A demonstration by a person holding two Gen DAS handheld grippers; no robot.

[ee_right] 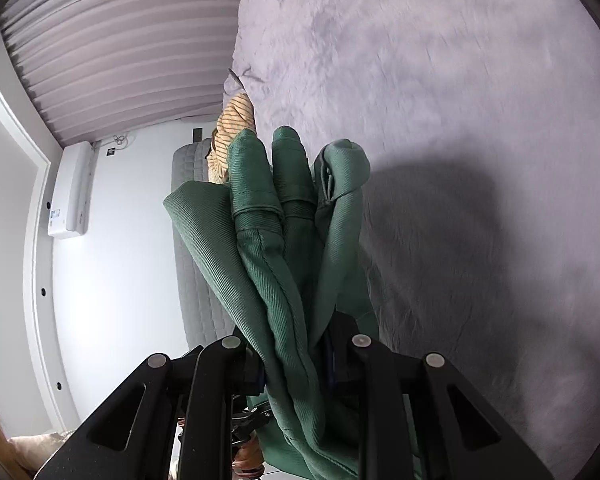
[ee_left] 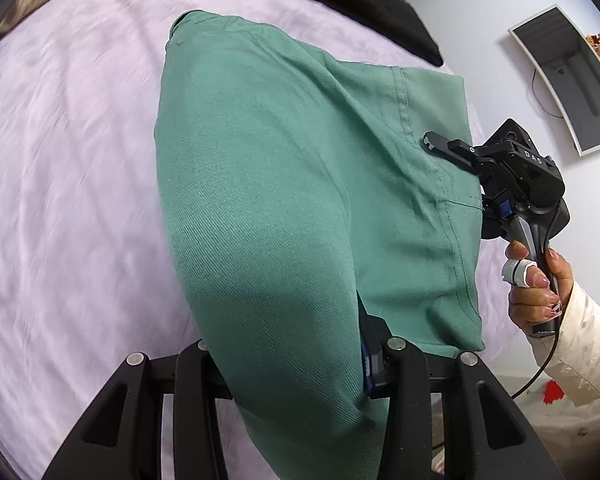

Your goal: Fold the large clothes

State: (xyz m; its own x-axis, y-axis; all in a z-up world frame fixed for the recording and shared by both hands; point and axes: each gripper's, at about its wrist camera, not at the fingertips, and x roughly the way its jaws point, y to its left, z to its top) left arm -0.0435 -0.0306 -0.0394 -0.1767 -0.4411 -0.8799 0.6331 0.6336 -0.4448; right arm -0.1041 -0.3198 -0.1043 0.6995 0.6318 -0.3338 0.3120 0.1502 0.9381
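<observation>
With both the left gripper (ee_left: 300,364) and right gripper (ee_right: 296,360) clamped on the green garment (ee_left: 284,184), lifted and draping onto the lilac bedspread (ee_left: 68,168), we should keep its edge taut and level as we lay it over

- Left gripper (ee_left: 300,364): black linkage arms, round silver pins, a blue part between them.
- Right gripper (ee_left: 440,146): black, white letters "DAS", blue tab, black cable.
- Right hand (ee_left: 540,280): cream sleeve, pale polished nails, white wrap on one finger.
</observation>
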